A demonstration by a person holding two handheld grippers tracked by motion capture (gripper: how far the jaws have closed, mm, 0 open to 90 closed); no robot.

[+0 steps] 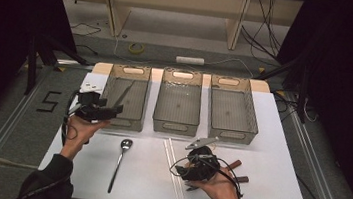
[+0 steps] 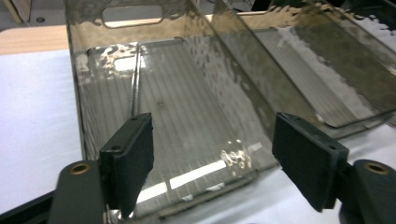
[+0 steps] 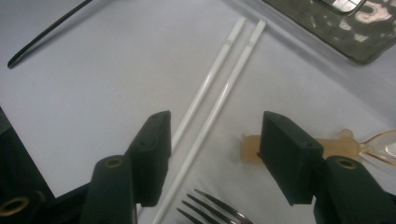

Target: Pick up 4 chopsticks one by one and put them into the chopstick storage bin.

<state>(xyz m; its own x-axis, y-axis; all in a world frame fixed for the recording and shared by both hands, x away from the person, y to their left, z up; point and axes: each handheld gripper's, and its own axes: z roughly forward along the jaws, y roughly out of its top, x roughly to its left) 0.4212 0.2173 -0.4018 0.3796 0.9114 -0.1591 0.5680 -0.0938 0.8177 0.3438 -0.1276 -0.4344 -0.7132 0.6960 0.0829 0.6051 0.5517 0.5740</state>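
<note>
While the white chopsticks [image 3: 219, 79] lie side by side on the worktop [image 1: 265, 190], at six o'clock of the middle bin [image 1: 178, 102], my right gripper [image 3: 212, 158] hovers over them, jaws wide and empty. My left gripper [image 2: 212, 163], jaws wide and empty, faces the left bin [image 2: 187, 116].

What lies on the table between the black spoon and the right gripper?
A pair of white chopsticks lies between the black spoon and the right gripper, side by side on the white table, seen in the high view.
</note>
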